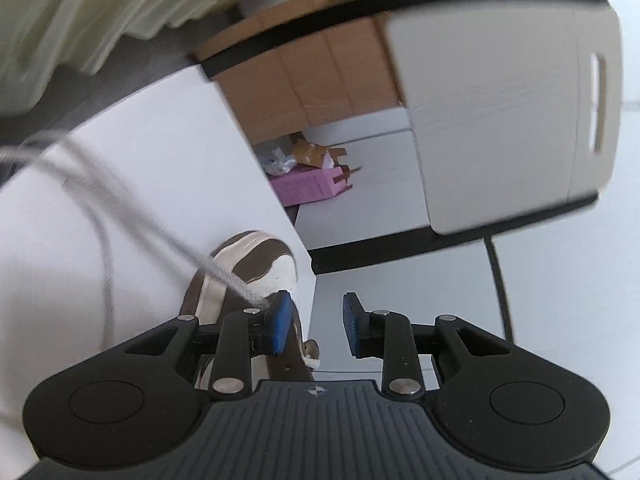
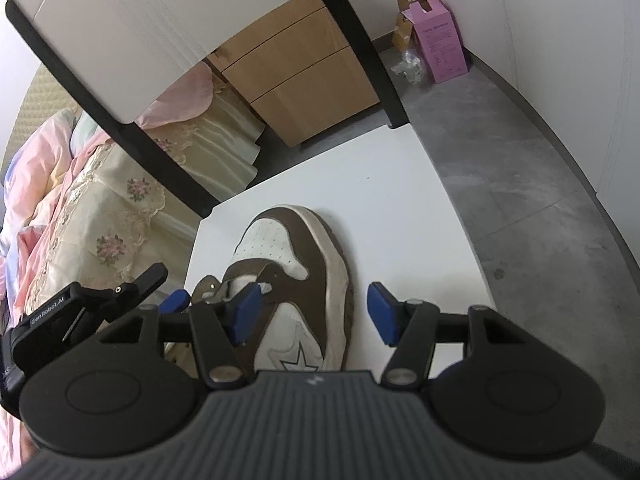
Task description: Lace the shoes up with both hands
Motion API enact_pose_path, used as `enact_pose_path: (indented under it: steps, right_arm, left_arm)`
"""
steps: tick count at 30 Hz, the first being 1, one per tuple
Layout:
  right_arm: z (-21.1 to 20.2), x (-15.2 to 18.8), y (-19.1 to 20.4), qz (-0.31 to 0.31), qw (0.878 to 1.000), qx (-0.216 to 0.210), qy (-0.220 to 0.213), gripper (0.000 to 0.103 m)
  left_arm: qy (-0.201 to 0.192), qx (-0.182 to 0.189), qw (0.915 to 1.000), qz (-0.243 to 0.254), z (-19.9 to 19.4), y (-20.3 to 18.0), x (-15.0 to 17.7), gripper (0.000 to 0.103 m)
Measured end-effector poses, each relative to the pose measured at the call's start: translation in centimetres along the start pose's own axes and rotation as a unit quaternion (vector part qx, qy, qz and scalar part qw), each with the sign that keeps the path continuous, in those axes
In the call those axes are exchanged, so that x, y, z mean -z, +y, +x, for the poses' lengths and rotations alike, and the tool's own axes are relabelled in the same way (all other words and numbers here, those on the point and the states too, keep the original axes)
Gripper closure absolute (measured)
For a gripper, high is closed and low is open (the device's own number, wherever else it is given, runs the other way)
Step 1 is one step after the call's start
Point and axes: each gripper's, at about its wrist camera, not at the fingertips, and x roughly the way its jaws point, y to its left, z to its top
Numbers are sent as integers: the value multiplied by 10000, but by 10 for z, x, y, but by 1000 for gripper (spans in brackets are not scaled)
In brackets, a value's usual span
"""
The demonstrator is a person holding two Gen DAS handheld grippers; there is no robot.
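White tabletop point(image 1: 152, 184) fills the left wrist view, tilted, with a tan wooden drawer cabinet point(image 1: 320, 76), a white chair back with a black frame point(image 1: 500, 112) and a pink cardboard box point(image 1: 308, 186) on the floor beyond its edge. A brown-and-white leather sneaker point(image 1: 248, 260) lies at the table's edge, just ahead of the left gripper point(image 1: 313, 322). Its blue-padded jaws stand apart with nothing between them. A grey woven shoelace point(image 1: 160, 236) stretches from the upper left to the outer side of the left pad; whether it touches the pad is unclear.

Grey floor point(image 2: 520, 200) and a floral bedspread point(image 2: 112, 208) surround the same white table in the right wrist view. The sneaker point(image 2: 304, 264) rests near the table's left edge, toe pointing away. The right gripper point(image 2: 314, 316) hovers above it, jaws wide apart, empty, straddling the shoe's side. The left gripper point(image 2: 176, 300) shows at the left, beside the sneaker's tongue
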Motion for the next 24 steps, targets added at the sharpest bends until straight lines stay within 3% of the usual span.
enact_pose_path:
  steps: [7,10,13,24]
  right_arm:
    - [1,2,4,-51,10000,-35,77,42]
    - [3,3,5,-59,9999,7,120,42]
    - [4,3,5,-53,9999,7,134,42]
    - [-1,2,7,13,9999,-25,100,42]
  left_arm:
    - [58,-203,9996,-189,10,9,-5,69]
    - [189,-441,9983,-337,18,16,-3,59]
    - [171,-593,9980,-164,22,17,-6,57]
    - [-438,-770,9957,-272,26,30,-53,60]
